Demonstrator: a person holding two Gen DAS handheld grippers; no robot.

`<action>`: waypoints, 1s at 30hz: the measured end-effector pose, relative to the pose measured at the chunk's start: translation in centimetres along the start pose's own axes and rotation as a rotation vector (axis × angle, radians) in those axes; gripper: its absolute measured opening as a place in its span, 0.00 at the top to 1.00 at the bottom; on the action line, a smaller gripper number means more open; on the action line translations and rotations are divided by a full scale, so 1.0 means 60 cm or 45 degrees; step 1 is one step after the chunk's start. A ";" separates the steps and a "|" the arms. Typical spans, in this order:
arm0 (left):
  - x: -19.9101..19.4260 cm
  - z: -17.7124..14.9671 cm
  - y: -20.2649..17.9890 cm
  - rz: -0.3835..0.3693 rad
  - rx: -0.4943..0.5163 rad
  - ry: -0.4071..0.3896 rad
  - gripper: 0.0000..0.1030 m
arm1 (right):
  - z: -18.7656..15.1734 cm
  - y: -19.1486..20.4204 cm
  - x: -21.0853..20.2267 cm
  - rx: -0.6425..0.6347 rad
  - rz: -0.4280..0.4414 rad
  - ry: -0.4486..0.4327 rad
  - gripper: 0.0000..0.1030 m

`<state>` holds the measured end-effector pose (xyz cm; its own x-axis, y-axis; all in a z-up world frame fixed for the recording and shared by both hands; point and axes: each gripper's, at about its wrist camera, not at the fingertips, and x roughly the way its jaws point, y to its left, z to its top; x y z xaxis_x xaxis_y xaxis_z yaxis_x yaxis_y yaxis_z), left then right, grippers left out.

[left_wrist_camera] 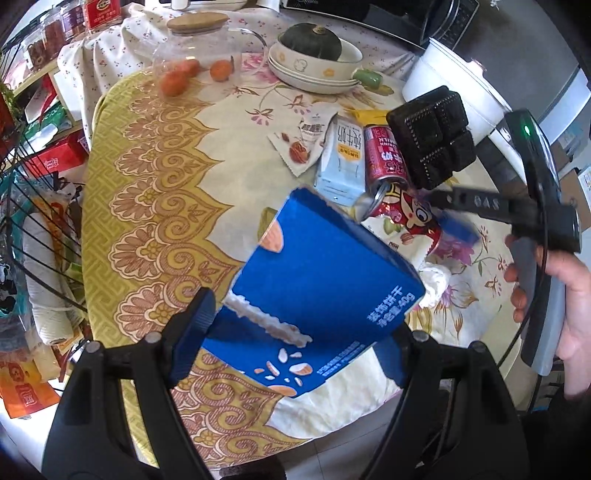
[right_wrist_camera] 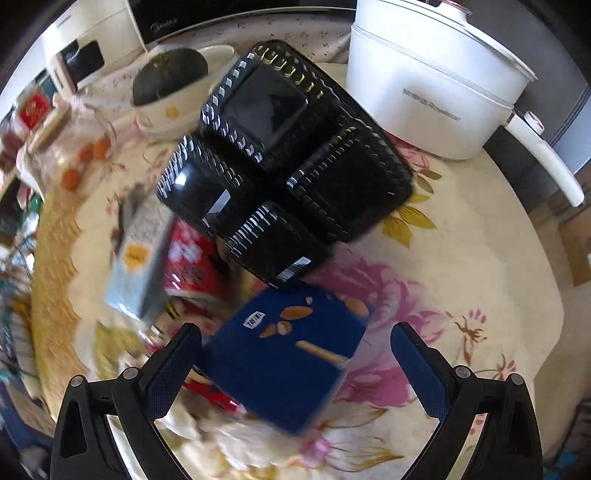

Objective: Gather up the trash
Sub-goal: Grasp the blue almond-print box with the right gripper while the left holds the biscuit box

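We're in a home dining corner, likely beside the kitchen. A round table (left_wrist_camera: 110, 206) wears a floral cloth; on it stand a dark squash (left_wrist_camera: 309, 40) in stacked bowls (left_wrist_camera: 314, 72), loose oranges (left_wrist_camera: 221, 70), a glass jar (left_wrist_camera: 207, 44) and a white electric cooking pot (right_wrist_camera: 436, 81). A microwave (right_wrist_camera: 207, 16), apparently a Midea, sits behind, and a wire rack (left_wrist_camera: 33, 206) holds packaged groceries at the left.

A blue biscuit box (left_wrist_camera: 325, 280) showing almond pictures, a black plastic tray (right_wrist_camera: 284, 162), and a tablecloth (left_wrist_camera: 155, 206) displaying yellow-gold scrollwork.
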<state>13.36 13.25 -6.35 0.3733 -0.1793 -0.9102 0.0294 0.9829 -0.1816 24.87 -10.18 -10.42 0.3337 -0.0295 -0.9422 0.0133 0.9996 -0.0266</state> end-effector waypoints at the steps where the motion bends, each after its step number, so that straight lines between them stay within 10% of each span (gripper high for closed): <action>1: 0.001 -0.001 -0.003 0.002 0.007 0.002 0.23 | -0.007 -0.011 0.000 -0.002 -0.009 -0.001 0.00; 7: 0.013 -0.009 -0.019 0.006 0.028 0.033 0.23 | -0.055 -0.102 0.016 0.013 -0.065 0.059 0.00; 12: 0.036 -0.012 -0.035 0.020 0.051 0.084 0.23 | -0.074 -0.151 0.000 0.098 0.103 0.029 0.00; 18: 0.060 -0.010 -0.039 0.024 0.031 0.126 0.23 | -0.061 -0.116 0.013 0.148 0.227 0.047 0.00; 30: 0.067 -0.003 -0.030 0.051 0.035 0.129 0.23 | -0.028 -0.059 0.083 0.210 0.128 0.040 0.10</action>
<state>14.66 10.75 -9.77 0.2790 -0.1415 -0.9498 0.0419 0.9899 -0.1352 24.90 -13.89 -15.56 0.3114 0.0733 -0.9474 0.1365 0.9832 0.1209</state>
